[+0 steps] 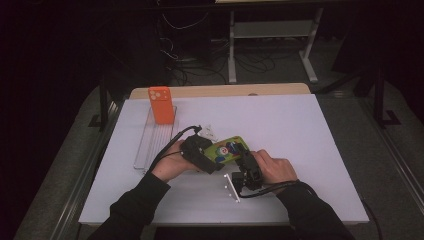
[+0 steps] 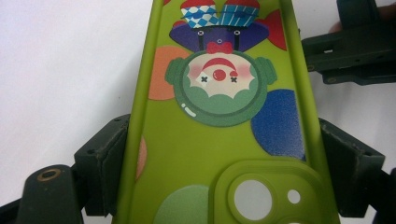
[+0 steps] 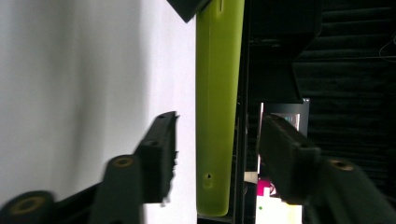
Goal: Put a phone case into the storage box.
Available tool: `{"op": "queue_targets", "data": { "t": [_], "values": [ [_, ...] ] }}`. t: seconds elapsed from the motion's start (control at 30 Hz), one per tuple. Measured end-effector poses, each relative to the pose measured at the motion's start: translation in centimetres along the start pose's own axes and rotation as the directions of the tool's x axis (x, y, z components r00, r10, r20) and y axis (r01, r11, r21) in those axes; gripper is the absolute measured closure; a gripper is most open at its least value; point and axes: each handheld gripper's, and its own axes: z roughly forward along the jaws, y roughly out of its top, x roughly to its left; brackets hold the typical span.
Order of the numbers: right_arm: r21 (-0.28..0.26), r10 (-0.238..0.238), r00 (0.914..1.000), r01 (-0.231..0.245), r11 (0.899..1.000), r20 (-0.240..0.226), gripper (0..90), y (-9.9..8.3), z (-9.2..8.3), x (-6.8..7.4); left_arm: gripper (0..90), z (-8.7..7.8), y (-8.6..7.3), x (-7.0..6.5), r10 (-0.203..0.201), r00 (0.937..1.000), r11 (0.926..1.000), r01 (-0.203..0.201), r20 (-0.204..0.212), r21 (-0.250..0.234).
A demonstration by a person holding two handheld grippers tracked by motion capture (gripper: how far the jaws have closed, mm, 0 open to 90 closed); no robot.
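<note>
Overhead, I see the green phone case (image 1: 227, 149) held just above the white table (image 1: 310, 130), between the left gripper (image 1: 207, 156) and the right gripper (image 1: 243, 159); an orange phone case (image 1: 161, 105) stands upright in a clear rack (image 1: 145, 145) well apart. In the left gripper view, the case (image 2: 219, 140) sits clamped across its long edges, both pads pressing on the rims near the camera cutout. In the right gripper view, I see the case edge-on (image 3: 218, 107) between the jaws, which stand off it on both sides, so no grip there yet. My judgement: it is light, thin and rubbery, likely to flex or bow under squeeze; I would take the free end by its rims, not the flat back.
</note>
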Motion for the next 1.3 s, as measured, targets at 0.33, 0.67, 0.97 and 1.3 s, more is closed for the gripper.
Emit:
{"op": "queue_targets", "data": {
  "t": [0.33,0.67,0.97,1.3],
  "values": [
    [-0.012,0.002,0.9997,-0.002,1.000,-0.024,74.3,0.1,-0.3,0.0,15.6,-0.1,0.0,0.1,0.005,0.9999,1.0000,-0.005,0.010,0.004],
    [0.002,0.017,0.9998,-0.017,1.000,-0.012,75.4,0.2,-0.4,-0.1,12.9,-0.3,-0.1,0.0,0.015,0.9998,0.9985,-0.015,-0.011,-0.053],
    [0.029,0.096,0.9945,-0.094,0.995,-0.044,75.5,-0.5,0.0,-0.7,0.0,-1.6,-0.2,0.8,-0.009,1.0000,0.9939,0.010,0.003,-0.110],
    [0.080,0.404,0.9041,-0.396,0.915,-0.140,75.5,-2.4,0.3,-2.3,0.0,-2.7,-0.5,1.8,-0.015,0.9998,0.9893,0.013,-0.011,-0.145]
  ]
}}
